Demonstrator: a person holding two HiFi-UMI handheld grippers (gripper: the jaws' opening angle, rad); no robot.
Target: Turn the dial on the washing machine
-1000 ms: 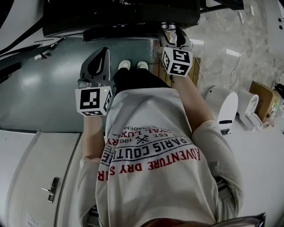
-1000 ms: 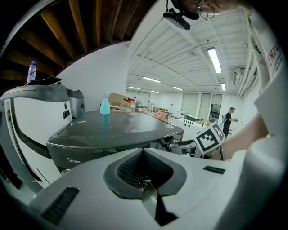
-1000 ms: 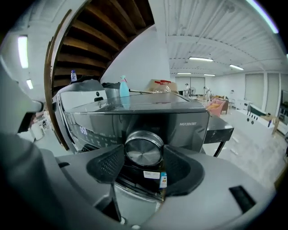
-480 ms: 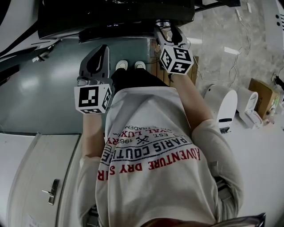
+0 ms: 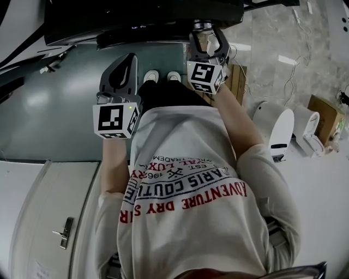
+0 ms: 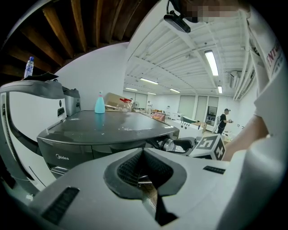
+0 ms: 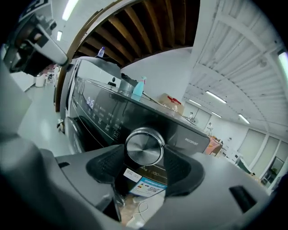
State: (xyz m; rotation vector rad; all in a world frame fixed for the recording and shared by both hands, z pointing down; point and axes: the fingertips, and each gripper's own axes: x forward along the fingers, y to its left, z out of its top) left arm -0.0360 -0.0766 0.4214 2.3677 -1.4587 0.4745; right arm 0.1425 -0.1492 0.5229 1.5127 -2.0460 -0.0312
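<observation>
The dark washing machine (image 5: 142, 16) fills the top of the head view, with its silver dial (image 5: 200, 25) on the front panel. My right gripper (image 5: 206, 34) reaches up to that dial. In the right gripper view the round dial (image 7: 145, 147) sits between the two ribbed pads (image 7: 112, 164), which press against its sides, so my right gripper (image 7: 145, 152) is shut on it. My left gripper (image 5: 128, 59) hangs to the left, apart from the machine, its jaws together on nothing. From the left gripper (image 6: 143, 152) view, the dial (image 6: 168, 144) shows beside the right gripper's marker cube (image 6: 208, 147).
A blue bottle (image 6: 99, 103) stands on the machine's top (image 6: 108, 121). The person's torso and white shoes (image 5: 163, 77) are right below the grippers. White appliances (image 5: 275, 131) and a cardboard box (image 5: 322, 117) stand on the floor at right. A white door with a handle (image 5: 64, 233) lies lower left.
The right gripper's marker cube has rolled and shifted a little left while staying at the dial. The left gripper has hardly moved.
</observation>
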